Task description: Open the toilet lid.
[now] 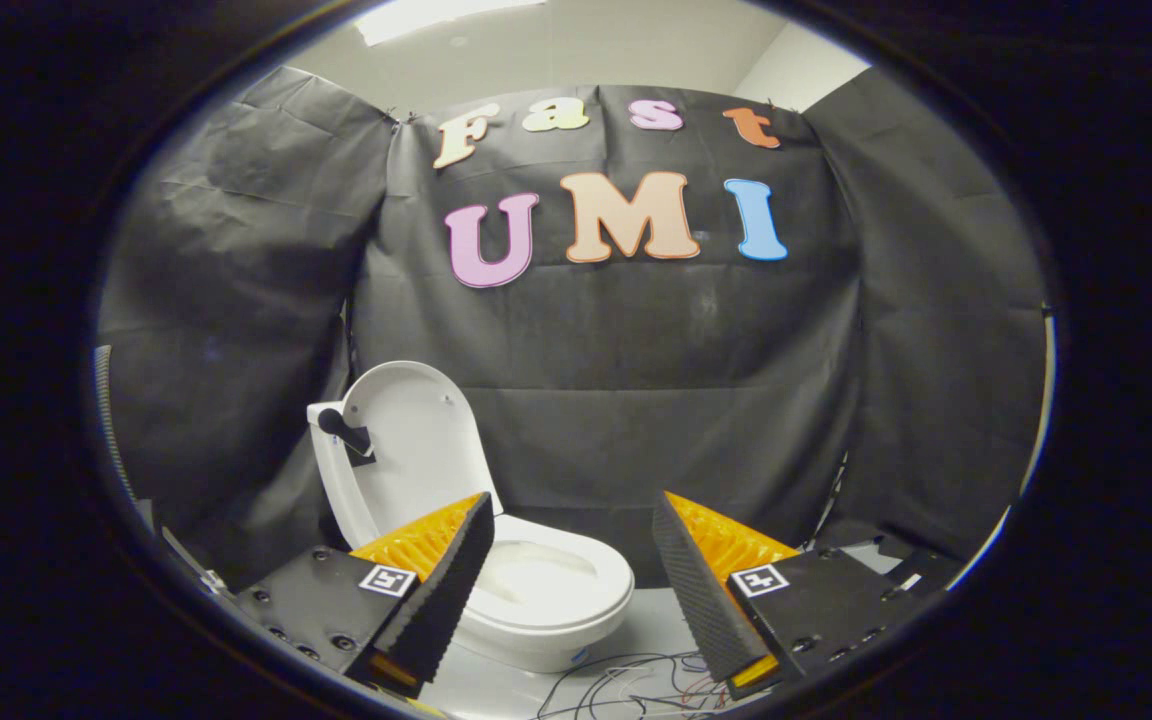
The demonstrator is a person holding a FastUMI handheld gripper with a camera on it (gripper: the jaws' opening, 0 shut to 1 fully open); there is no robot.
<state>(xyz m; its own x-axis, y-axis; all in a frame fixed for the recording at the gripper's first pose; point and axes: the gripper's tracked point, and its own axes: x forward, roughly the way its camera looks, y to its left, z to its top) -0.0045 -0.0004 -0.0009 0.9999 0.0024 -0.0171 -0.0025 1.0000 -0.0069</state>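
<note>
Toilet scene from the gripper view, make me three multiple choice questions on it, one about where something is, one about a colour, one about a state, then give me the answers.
1. Where does the toilet stand relative to the gripper?
A. Beyond the fingers, behind the left one
B. Clamped between the fingers
C. Behind the right finger only

2. What colour is the toilet lid?
A. Black
B. White
C. Blue

3. What state is the toilet lid in?
A. Flat down over the bowl
B. Raised upright, bowl exposed
C. Taken off, lying on the floor

Answers:
1. A, the left finger overlaps the toilet's near side while the gap between the fingers holds nothing.
2. B, the lid matches the white bowl, with a dark handle fixed at its edge.
3. B, the lid stands up against the black cloth wall and the open seat shows; the gripper is open, fingers spread apart.
</note>
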